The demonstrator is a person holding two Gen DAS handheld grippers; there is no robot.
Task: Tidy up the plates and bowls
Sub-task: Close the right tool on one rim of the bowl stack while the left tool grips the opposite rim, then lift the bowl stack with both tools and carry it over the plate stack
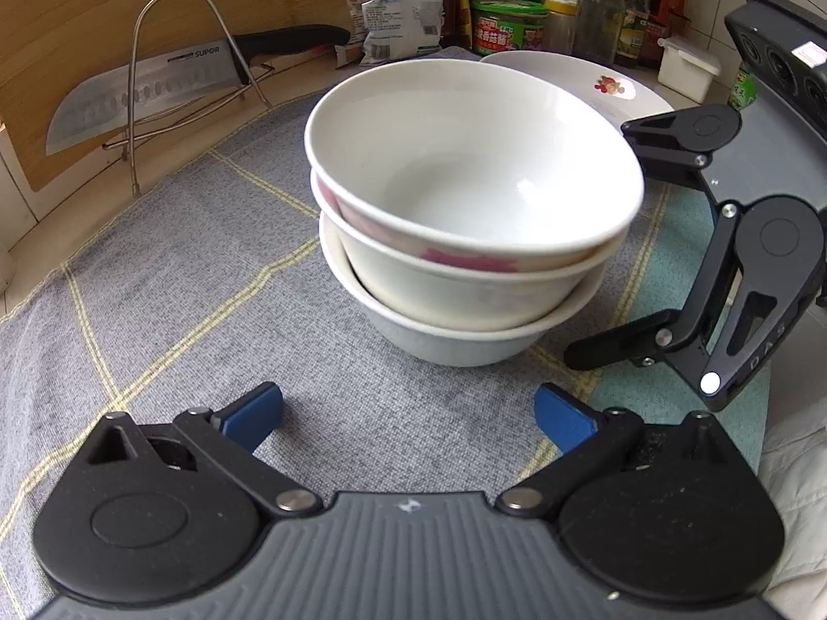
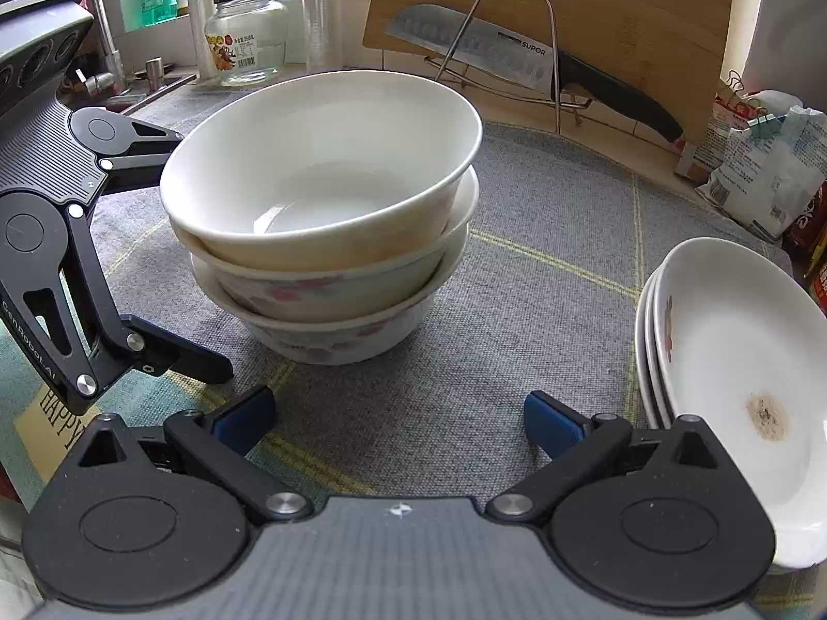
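Three white bowls (image 1: 465,217) stand nested in a stack on the grey mat; the lower two have pink flower prints. The stack also shows in the right wrist view (image 2: 325,206). My left gripper (image 1: 408,416) is open and empty just in front of the stack. My right gripper (image 2: 398,416) is open and empty, also in front of the stack. A stack of white plates (image 2: 723,361) lies at the right; the top plate has a brown stain. The plates show behind the bowls in the left wrist view (image 1: 584,77). Each gripper appears in the other's view, beside the bowls.
A knife (image 1: 155,88) rests in a wire rack against a bamboo cutting board (image 2: 620,15). Bags, jars and bottles (image 1: 517,20) line the back wall. A glass jar (image 2: 248,36) and a faucet (image 2: 103,51) stand near the sink.
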